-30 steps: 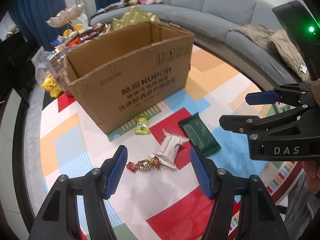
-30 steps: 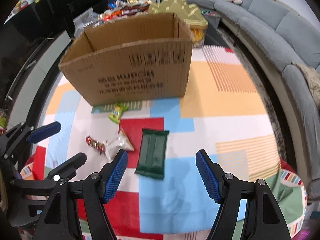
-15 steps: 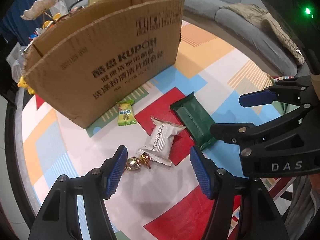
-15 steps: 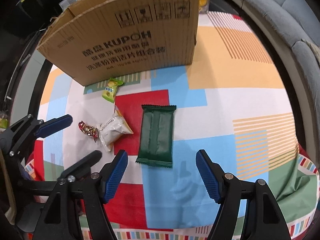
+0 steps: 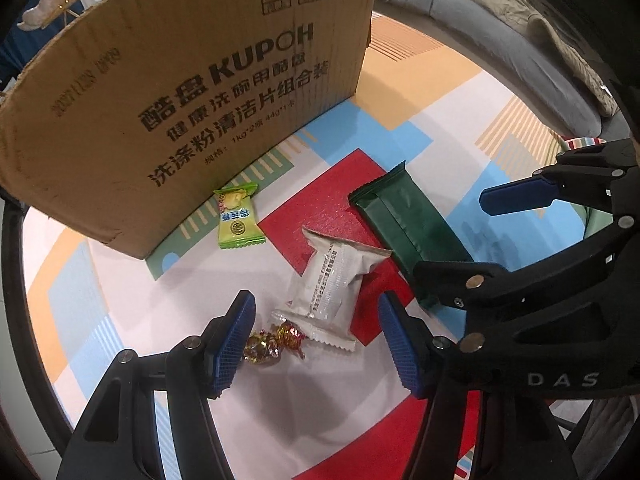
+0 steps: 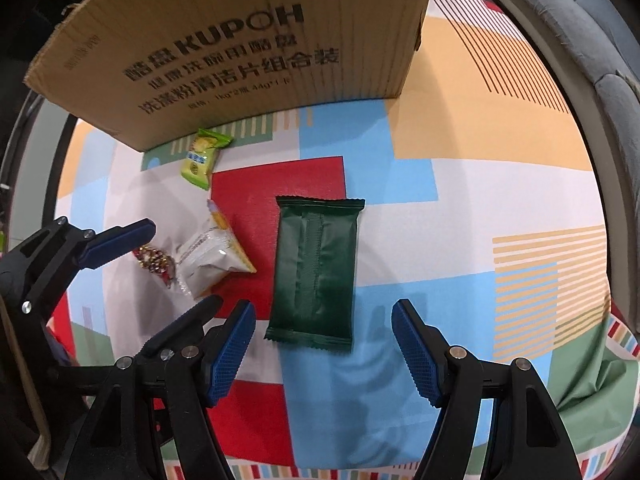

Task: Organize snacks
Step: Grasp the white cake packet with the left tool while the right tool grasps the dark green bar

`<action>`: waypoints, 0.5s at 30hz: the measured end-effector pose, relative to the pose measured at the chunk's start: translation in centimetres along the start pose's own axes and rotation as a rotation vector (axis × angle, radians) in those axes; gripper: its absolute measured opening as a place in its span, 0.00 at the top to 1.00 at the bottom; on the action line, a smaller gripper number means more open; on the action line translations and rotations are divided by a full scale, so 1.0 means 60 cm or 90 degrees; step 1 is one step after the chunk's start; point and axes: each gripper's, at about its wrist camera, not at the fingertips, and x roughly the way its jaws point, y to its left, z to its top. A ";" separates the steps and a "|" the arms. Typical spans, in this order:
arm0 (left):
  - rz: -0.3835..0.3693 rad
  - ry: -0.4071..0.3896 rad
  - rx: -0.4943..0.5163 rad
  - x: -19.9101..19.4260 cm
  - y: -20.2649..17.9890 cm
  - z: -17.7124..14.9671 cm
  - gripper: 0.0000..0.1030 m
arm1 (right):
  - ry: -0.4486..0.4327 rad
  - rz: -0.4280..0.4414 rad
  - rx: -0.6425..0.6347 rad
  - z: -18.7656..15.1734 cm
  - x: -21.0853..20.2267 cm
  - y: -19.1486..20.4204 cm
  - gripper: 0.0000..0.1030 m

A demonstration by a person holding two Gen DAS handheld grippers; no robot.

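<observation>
Several snacks lie on the colourful tablecloth in front of a cardboard box (image 5: pixel 192 92) (image 6: pixel 240 52). My left gripper (image 5: pixel 316 344) is open, low over a white snack packet (image 5: pixel 332 284) and a shiny wrapped candy (image 5: pixel 272 344). My right gripper (image 6: pixel 324 348) is open, just short of a dark green wrapper (image 6: pixel 316 272) (image 5: pixel 408 224). A light green candy packet (image 5: pixel 236 220) (image 6: pixel 202 158) lies by the box. Each gripper shows in the other's view, the right (image 5: pixel 516 236) and the left (image 6: pixel 160 264).
The tablecloth (image 6: pixel 480 200) covers a round table whose edge curves close on the right. A grey sofa (image 5: pixel 500 24) stands beyond it. A striped cloth border (image 6: pixel 624 336) hangs over the near right edge.
Both grippers have moved forward and down toward the snacks, so the box and the packets look larger. The fingers have stayed open.
</observation>
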 end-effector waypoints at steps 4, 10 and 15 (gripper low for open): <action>-0.006 0.006 -0.004 0.013 0.002 0.001 0.48 | 0.009 -0.006 0.004 0.007 0.013 0.002 0.31; -0.011 0.013 -0.012 0.031 0.005 -0.008 0.52 | 0.021 -0.013 0.008 0.005 0.029 0.003 0.31; -0.003 0.006 -0.009 0.038 0.007 -0.010 0.53 | 0.032 -0.014 0.019 0.003 0.047 0.000 0.31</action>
